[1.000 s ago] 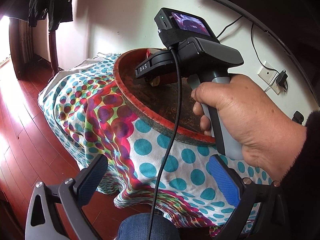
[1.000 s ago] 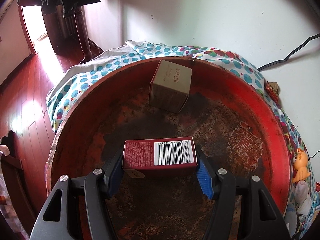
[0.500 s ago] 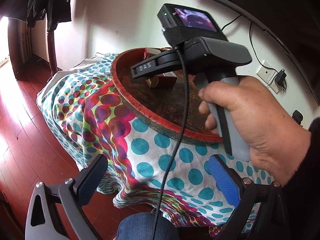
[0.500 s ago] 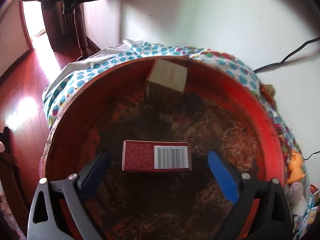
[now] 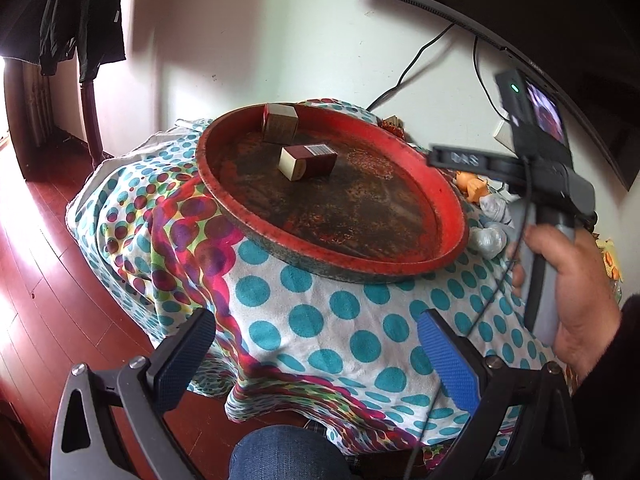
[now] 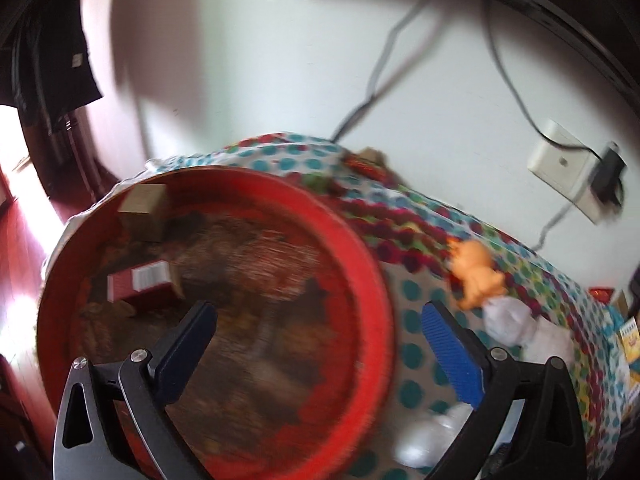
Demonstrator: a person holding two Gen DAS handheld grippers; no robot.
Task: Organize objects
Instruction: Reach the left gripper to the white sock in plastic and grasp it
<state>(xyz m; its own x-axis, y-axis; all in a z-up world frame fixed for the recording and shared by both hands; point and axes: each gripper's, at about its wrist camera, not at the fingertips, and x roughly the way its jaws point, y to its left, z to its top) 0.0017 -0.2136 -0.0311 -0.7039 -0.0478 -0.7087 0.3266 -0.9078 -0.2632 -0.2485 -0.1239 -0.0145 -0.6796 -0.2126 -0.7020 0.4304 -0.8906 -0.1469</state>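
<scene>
Tray: round, red rim, dark worn floor; sat on the cloth-covered table, near its back edge.
Red box: lay flat on the tray floor, toward the back — white barcode label on its upper face, pale end panel with a mark too small to read. Free of both grippers.
Tan box: stood just behind the red box, against the tray's far rim; print on its side not legible.
Cloth: white with teal dots and a band of magenta-purple dots; draped over the table edge.
Left gripper: fingers wide apart, nothing between them; hovered over the front edge of the cloth, short of the tray.
Right gripper: jaws opening, near their widest, nothing between them; its view was motion-blurred. It sat over the tray's right rim, the red box well off to its left.
Right hand: gripped the grey handle of the right gripper, dark sleeve at the wrist. Letters "DAS" readable on the black body; small screen lit on top, with a green light beside it.
Orange toy: on the cloth right of the tray, white crumpled bags just beside it.
Wall: white socket plate with a black plug in it — cables ran up to a dark screen above.
Floor: red-brown wood.
</scene>
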